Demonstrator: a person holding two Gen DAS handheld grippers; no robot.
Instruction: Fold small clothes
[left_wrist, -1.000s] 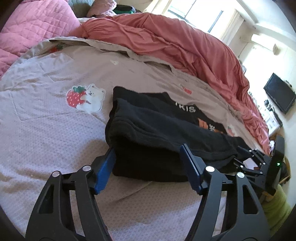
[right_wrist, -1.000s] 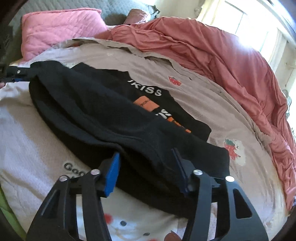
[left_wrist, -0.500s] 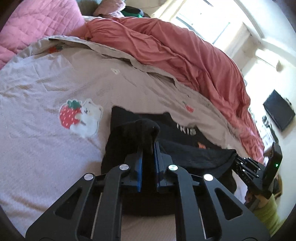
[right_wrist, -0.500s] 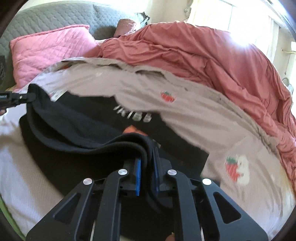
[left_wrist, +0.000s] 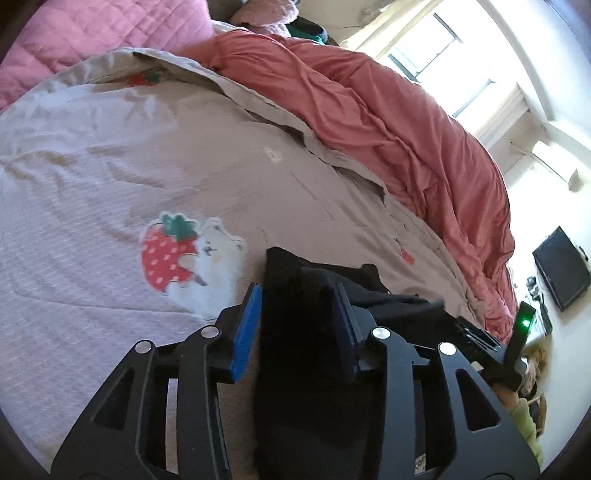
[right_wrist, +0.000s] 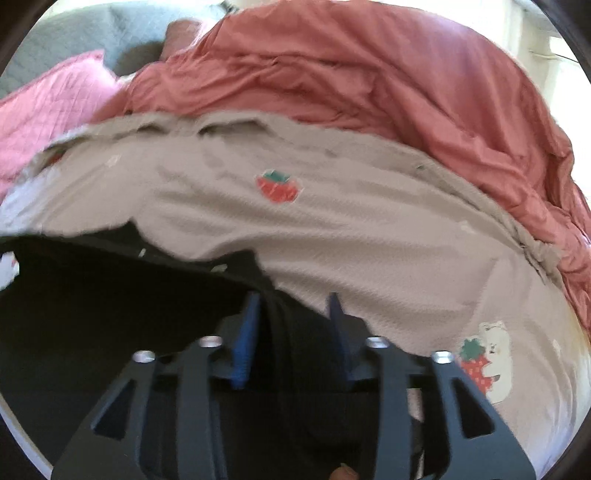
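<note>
A black garment (left_wrist: 306, 332) lies folded on the beige bed sheet (left_wrist: 110, 177). My left gripper (left_wrist: 297, 295) is open, its blue-padded fingers (left_wrist: 245, 325) standing either side of the garment's left end. My right gripper (right_wrist: 293, 306) is open too, with the garment's right end (right_wrist: 110, 295) lying between and below its fingers (right_wrist: 245, 339). The right gripper also shows at the far right of the left wrist view (left_wrist: 491, 343). The garment's printed front is hidden under the fold.
A bunched salmon-red duvet (left_wrist: 388, 122) runs along the far side of the bed. A pink quilted pillow (left_wrist: 92, 33) lies at the far left. Strawberry-and-bear prints (left_wrist: 188, 258) mark the sheet. A dark screen (left_wrist: 561, 273) hangs on the wall at right.
Both grippers shut on the garment's near edge, carried it forward over the printed front, and have now opened, letting the cloth go.
</note>
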